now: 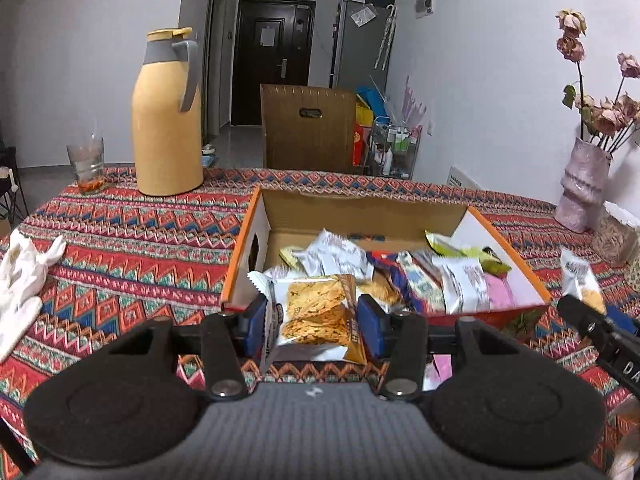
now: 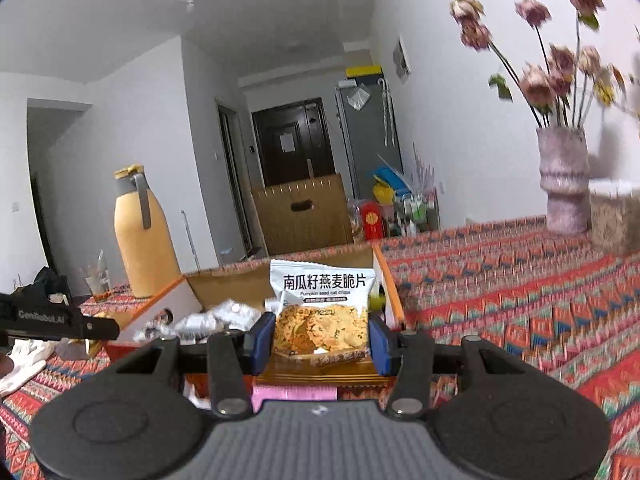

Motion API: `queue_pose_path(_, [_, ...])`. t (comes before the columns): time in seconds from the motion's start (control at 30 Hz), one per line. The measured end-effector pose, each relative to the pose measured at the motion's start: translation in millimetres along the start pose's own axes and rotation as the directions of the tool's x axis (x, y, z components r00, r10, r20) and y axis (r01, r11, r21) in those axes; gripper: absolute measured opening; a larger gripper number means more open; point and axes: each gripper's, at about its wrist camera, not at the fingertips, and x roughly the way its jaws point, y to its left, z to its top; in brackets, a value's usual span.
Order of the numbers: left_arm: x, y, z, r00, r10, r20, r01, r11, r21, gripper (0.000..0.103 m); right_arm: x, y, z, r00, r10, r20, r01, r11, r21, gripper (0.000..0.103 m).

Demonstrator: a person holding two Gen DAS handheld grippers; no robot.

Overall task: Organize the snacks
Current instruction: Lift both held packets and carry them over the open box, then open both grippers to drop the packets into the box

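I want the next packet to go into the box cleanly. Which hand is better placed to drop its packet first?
Probably left. The left gripper holds its crisp packet squarely before the cardboard box; the right gripper, with its pumpkin seed packet, sits off the box's right wall.

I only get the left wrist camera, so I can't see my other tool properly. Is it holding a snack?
Observer: Yes, the right tool is shut on a white packet, pinched between its blue pads.
Operator: What does it say?
Observer: "Pumpkin seed oat crisps", under big Chinese characters.
Operator: Can you see my tool there?
Observer: Yes, the left tool pokes in at that view's left edge, with GenRobot.AI printed on its side.
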Motion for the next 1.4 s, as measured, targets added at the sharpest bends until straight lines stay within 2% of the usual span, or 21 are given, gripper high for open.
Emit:
queue_pose_path(0.23, [12, -10, 27, 1.000, 0.002, 0.013, -0.001, 1.000, -0.019, 0.049, 29, 11, 37, 1.000, 0.007, 0.021, -0.006, 1.000, -0.029, 0.047])
queue_pose_path(0.43, [30, -21, 47, 0.999, -0.001, 0.038, 0.003, 0.999, -0.045, 0.049, 71, 18, 52, 1.000, 0.000, 0.008, 0.000, 1.000, -0.017, 0.047])
queue_pose_path(0.6, [52, -25, 55, 0.999, 0.011, 0.049, -0.008, 0.998, -0.069, 0.049, 102, 16, 50, 1.000, -0.014, -0.004, 0.014, 1.000, 0.007, 0.047])
queue_pose_path(0.73, [71, -22, 48, 0.996, 0.044, 0.073, -0.039, 0.997, -0.063, 0.049, 116, 11, 38, 1.000, -0.018, -0.001, 0.018, 1.000, 0.014, 0.047])
queue_pose_path(0.93, [96, -14, 37, 0.998, 0.060, 0.031, -0.058, 0.997, -0.059, 0.049, 129, 8, 25, 0.998, -0.012, -0.059, 0.012, 1.000, 0.001, 0.047])
queue_pose_path(1.0, [99, -13, 35, 0.998, 0.052, 0.021, -0.051, 0.997, -0.053, 0.050, 130, 9, 22, 0.997, -0.008, -0.072, 0.007, 1.000, -0.005, 0.048])
queue_pose_path(1.03, [100, -13, 33, 0.999, 0.048, 0.017, -0.047, 0.998, -0.051, 0.056, 130, 10, 22, 0.997, -0.008, -0.076, 0.008, 1.000, -0.008, 0.049])
queue_pose_path(1.07, [99, -13, 32, 0.999, 0.043, 0.017, -0.042, 0.998, -0.053, 0.068, 130, 11, 21, 0.997, -0.013, -0.078, 0.012, 1.000, -0.011, 0.050])
queue_pose_path(1.1, [98, -11, 32, 0.999, 0.033, 0.020, -0.032, 0.998, -0.057, 0.076, 129, 10, 21, 0.996, -0.017, -0.083, 0.016, 1.000, -0.010, 0.061])
queue_pose_path(1.13, [97, -11, 31, 0.999, 0.039, 0.029, -0.037, 0.997, -0.062, 0.089, 130, 11, 21, 0.996, -0.022, -0.086, 0.021, 1.000, -0.004, 0.070])
queue_pose_path(1.17, [95, -11, 31, 0.998, 0.052, 0.038, -0.050, 0.997, -0.064, 0.097, 129, 10, 20, 0.996, -0.027, -0.085, 0.027, 1.000, 0.002, 0.087])
queue_pose_path(1.2, [93, -10, 32, 0.997, 0.059, 0.043, -0.056, 0.996, -0.069, 0.100, 128, 9, 20, 0.996, -0.032, -0.081, 0.033, 0.999, 0.007, 0.097])
queue_pose_path(1.27, [90, -8, 32, 0.997, 0.061, 0.047, -0.057, 0.995, -0.082, 0.103, 125, 5, 21, 0.996, -0.038, -0.081, 0.040, 0.999, 0.022, 0.103])
queue_pose_path(1.4, [91, -7, 31, 0.996, 0.083, 0.026, -0.080, 0.992, -0.094, 0.103, 124, -1, 20, 0.994, -0.039, -0.098, 0.045, 0.997, 0.055, 0.103])
